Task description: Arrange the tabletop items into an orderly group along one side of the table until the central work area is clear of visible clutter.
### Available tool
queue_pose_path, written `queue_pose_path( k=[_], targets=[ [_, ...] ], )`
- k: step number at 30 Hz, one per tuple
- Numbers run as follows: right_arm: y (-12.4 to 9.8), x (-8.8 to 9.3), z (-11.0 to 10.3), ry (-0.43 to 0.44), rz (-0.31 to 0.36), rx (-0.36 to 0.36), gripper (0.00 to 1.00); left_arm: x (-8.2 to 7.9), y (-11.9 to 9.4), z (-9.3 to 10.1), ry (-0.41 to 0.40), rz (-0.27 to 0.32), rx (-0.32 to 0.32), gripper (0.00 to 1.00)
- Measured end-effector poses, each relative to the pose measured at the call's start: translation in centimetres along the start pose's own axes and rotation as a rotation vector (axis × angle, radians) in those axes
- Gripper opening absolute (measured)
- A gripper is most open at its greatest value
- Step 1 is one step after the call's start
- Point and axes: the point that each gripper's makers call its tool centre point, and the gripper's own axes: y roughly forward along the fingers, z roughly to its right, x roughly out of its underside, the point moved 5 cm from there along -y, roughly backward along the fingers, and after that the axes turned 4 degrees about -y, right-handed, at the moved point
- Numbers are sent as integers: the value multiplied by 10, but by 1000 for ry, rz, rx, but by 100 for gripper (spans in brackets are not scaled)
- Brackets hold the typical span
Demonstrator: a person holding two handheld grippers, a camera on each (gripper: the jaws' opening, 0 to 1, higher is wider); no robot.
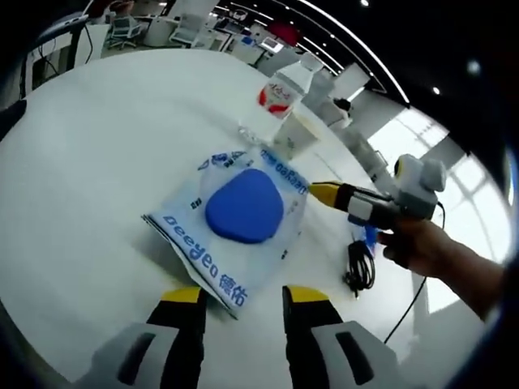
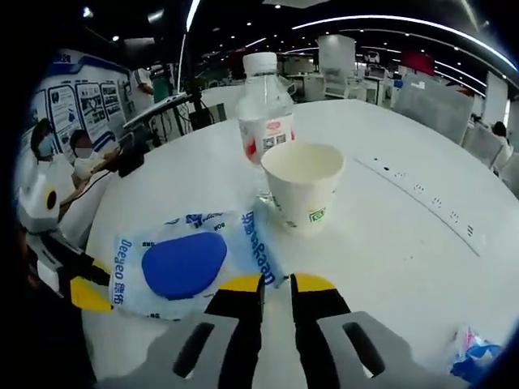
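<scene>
Both jaws slightly parted, empty: my left hand-held gripper (image 1: 243,304) sits at the near corner of the pouch (image 1: 237,223), the right hand-held gripper (image 2: 276,293) at its edge. I'd pinch the rim, slide it toward cup (image 2: 303,185) and bottle (image 2: 264,113). Tabletop (image 1: 97,162); cable (image 1: 359,267) partly hidden; pouch's blue contents unclear.

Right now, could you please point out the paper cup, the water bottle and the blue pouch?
paper cup (image 2: 302,188), right gripper view, on its front wall.
water bottle (image 2: 263,116), right gripper view, on its clear body above the label.
blue pouch (image 1: 243,207), left gripper view, on its blue middle.
</scene>
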Motion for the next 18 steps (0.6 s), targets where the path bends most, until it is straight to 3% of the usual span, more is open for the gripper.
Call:
queue_pose_path(
  k=[6, 16, 18],
  targets=[
    [1, -3, 1, 0, 18, 9, 19, 2, 3, -4, -63, -14, -4, 26],
    [11, -3, -7, -73, -5, -33, 15, 0, 11, -9, -102, -21, -15, 18],
    [13, -3, -5, -82, -8, -33, 11, 0, 12, -10, -114, -26, -17, 15]
  ],
)
